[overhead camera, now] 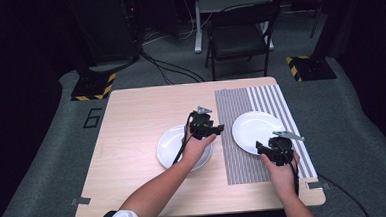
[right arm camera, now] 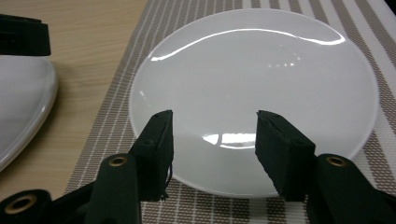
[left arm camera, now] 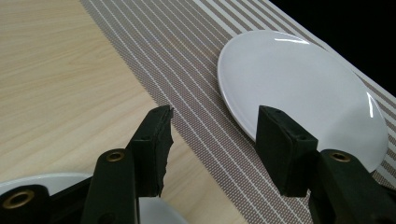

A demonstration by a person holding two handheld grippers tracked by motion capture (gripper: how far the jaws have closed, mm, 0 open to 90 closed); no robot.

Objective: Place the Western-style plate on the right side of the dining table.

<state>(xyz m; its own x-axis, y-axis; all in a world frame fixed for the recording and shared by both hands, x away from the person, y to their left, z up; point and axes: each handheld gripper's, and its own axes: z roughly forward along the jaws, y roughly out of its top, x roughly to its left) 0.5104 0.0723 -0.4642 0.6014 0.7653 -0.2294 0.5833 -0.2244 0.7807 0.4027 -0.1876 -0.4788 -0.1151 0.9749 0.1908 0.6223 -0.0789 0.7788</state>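
Two white plates lie on a wooden table (overhead camera: 131,121). The left plate (overhead camera: 170,147) rests on bare wood. The right plate (overhead camera: 252,128) rests on a striped placemat (overhead camera: 238,156). My left gripper (overhead camera: 216,129) hangs over the left plate's far right rim, open and empty. In the left gripper view its jaws (left arm camera: 215,121) point across the placemat (left arm camera: 187,60) toward the right plate (left arm camera: 299,79). My right gripper (overhead camera: 261,146) stands at the right plate's near edge. In the right gripper view it (right arm camera: 215,123) is open just above that plate (right arm camera: 252,70), with nothing gripped.
A black folding chair (overhead camera: 239,33) stands beyond the table's far edge. Two black-and-yellow bases (overhead camera: 94,86) (overhead camera: 311,67) sit on the grey carpet at the far corners, with cables between them. Bare wood lies left of the left plate.
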